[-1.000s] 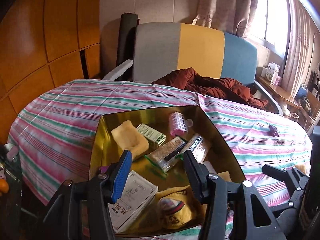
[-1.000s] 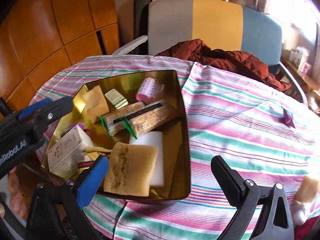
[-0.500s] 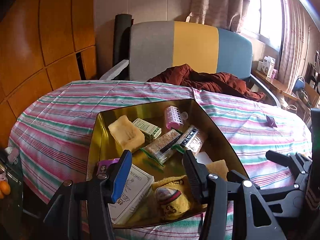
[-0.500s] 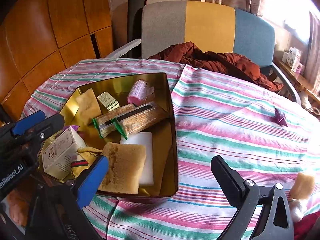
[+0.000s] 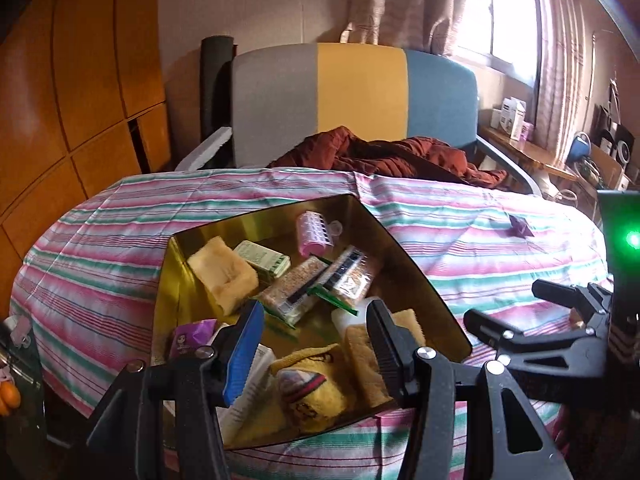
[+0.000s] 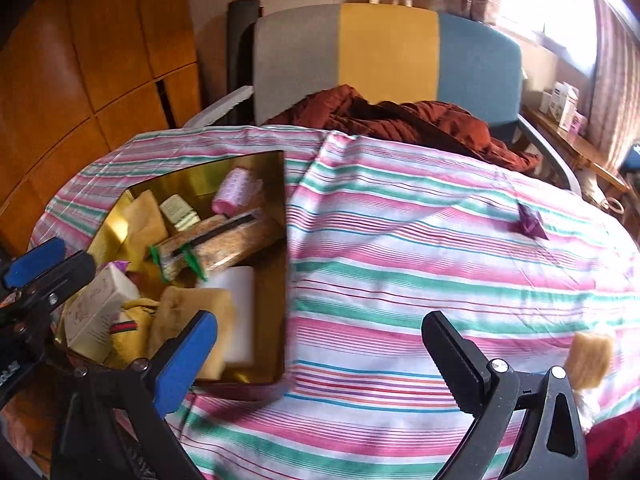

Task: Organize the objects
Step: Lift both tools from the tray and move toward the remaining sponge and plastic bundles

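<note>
Right gripper [image 6: 320, 354]: jaws spread wide, nothing between them, above bare striped cloth [image 6: 400, 264] on the counter. Left gripper [image 5: 316, 340]: jaws part-spread, empty, over the near end of the gold tin [image 5: 424, 280]. The remaining loose items, a purple piece [image 6: 530, 222] far right and a tan sponge [image 6: 592, 354] near right, lie outside the right jaws; approach either squarely, close only once it is centred, then carry it left to the tin.

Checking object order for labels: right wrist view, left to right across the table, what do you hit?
White carton → gold tin that holds it → bare striped tablecloth → small purple wrapper → tan sponge piece at the right edge.
</note>
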A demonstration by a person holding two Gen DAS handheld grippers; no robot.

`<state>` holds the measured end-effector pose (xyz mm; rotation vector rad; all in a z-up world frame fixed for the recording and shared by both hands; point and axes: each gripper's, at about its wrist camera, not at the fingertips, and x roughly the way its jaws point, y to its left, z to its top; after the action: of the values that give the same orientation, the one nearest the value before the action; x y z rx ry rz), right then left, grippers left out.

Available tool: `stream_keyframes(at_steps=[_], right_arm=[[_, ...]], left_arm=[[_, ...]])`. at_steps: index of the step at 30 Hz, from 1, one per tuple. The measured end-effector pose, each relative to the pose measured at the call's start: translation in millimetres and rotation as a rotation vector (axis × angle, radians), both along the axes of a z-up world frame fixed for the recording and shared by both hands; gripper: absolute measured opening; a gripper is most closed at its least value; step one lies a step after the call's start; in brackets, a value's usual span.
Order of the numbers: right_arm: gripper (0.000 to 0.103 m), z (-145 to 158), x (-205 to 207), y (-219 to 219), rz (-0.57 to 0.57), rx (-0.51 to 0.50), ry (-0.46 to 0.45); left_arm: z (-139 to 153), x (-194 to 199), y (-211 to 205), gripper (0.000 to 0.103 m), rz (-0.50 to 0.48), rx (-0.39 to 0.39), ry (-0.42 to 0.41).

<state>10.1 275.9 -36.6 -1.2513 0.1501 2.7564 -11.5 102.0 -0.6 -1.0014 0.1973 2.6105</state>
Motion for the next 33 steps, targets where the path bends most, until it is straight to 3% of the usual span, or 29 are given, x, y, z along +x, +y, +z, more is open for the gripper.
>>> stream_keyframes(at_steps=[13, 20, 27, 33], right_arm=[[0.103, -4.0, 25.1, 89.2, -0.176, -0.023, -0.050], [0.103, 17.6, 67.9, 190.2, -0.439, -0.067, 0.014], [0.103, 18.7, 131.0, 294.0, -0.757, -0.203, 0.107], [0.103, 6.4, 160.5, 322.8, -0.865, -0.402, 0.236]], left_arm=[[-2.8, 8.6, 32.9, 0.054, -0.120, -0.016, -0.016], [-5.5, 15.2, 61.5, 0.054, -0.219, -0.031, -0.028], [-15.6, 27.6, 107.5, 0.054, -0.375, -0.057, -0.089], [-25.8, 36.8, 158.1, 0.054, -0.529, -0.057, -0.179]])
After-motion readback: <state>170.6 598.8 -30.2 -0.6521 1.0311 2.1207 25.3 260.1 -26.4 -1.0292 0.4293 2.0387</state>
